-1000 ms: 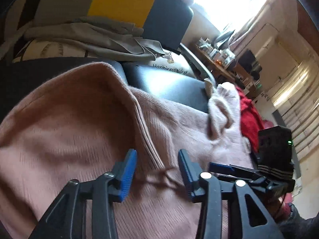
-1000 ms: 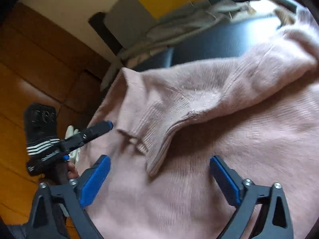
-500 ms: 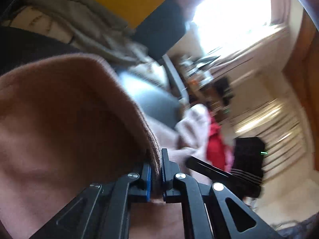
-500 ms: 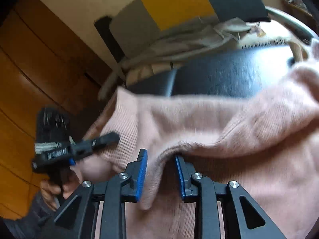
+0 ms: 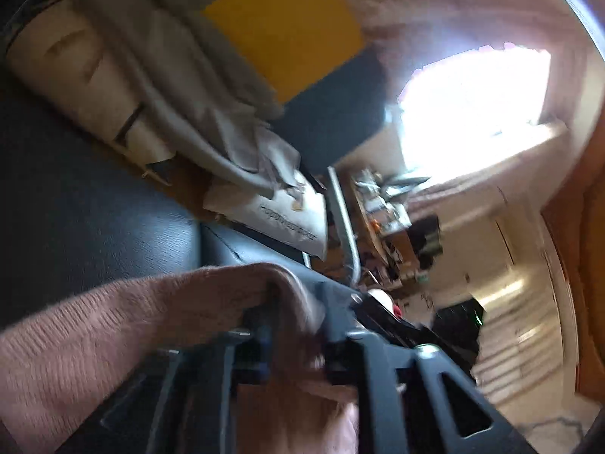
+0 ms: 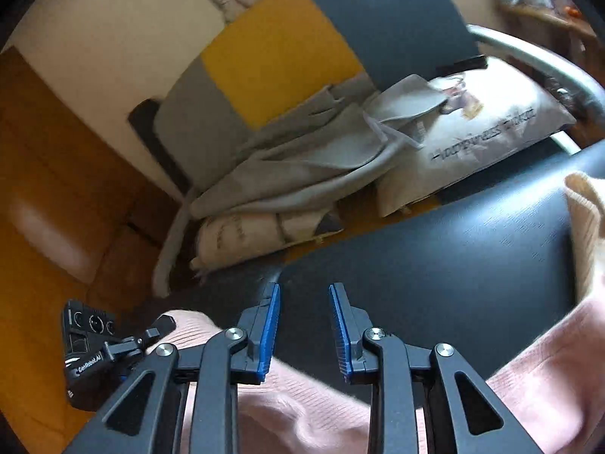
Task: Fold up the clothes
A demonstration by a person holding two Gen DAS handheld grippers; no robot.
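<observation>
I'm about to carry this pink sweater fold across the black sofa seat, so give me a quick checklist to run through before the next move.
1. Left hand-held gripper clamped on pink sweater: ok, fabric sits between its fingers.
2. Right hand-held gripper gripping sweater: not ok, jaws apart with nothing between them.
3. Black seat ahead bare for laying the fold: ok.
4. Grey garment and printed cushion out of the way: ok, at the seat back.
5. Sweater's folded edge straight: cannot tell, left view blurred.
</observation>
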